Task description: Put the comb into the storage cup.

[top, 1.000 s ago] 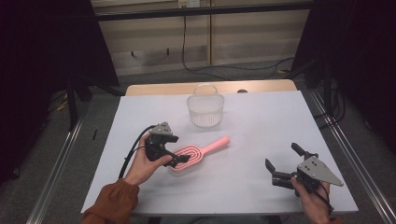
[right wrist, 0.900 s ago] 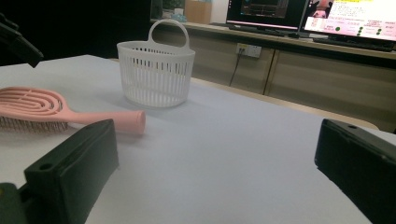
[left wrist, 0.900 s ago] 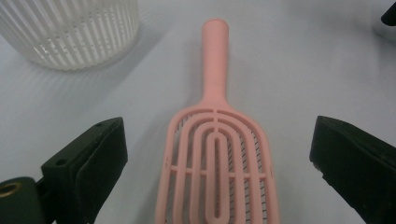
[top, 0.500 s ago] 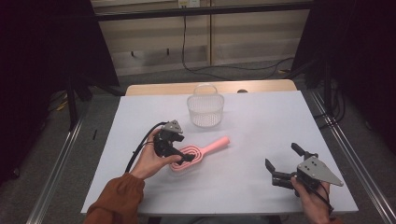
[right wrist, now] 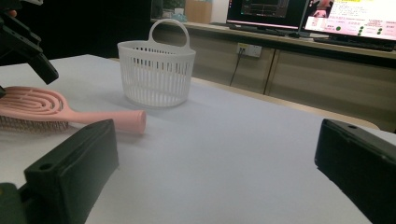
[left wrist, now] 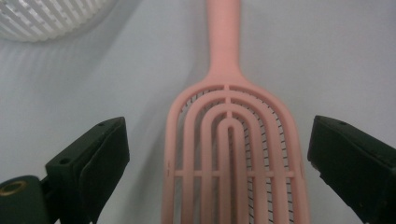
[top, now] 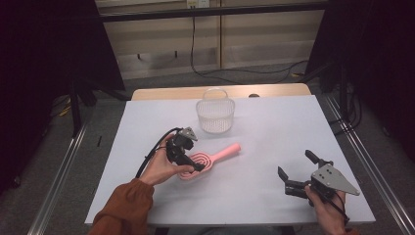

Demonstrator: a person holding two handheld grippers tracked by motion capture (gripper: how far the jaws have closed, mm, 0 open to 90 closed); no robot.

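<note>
Pink hairbrush [left wrist: 232, 154] flat on the white table [top: 274, 127], bristles down, head between the spread jaws of the left gripper [top: 188, 159], neither jaw touching, handle pointing away toward the white slatted basket [top: 215, 116]. Smooth plastic, looped vented ribs, thin dark bristles beneath. Right gripper [top: 299, 172] well apart near the table's edge, jaws wide, nothing between.

A lab or recording studio. A white table [top: 274, 147] stands on grey carpet between metal floor rails [top: 56, 186], with black curtains [top: 49, 44] at both sides. Cables [top: 215, 73] trail along a beige wall behind. Monitors [right wrist: 308, 16] glow on a long bench.
</note>
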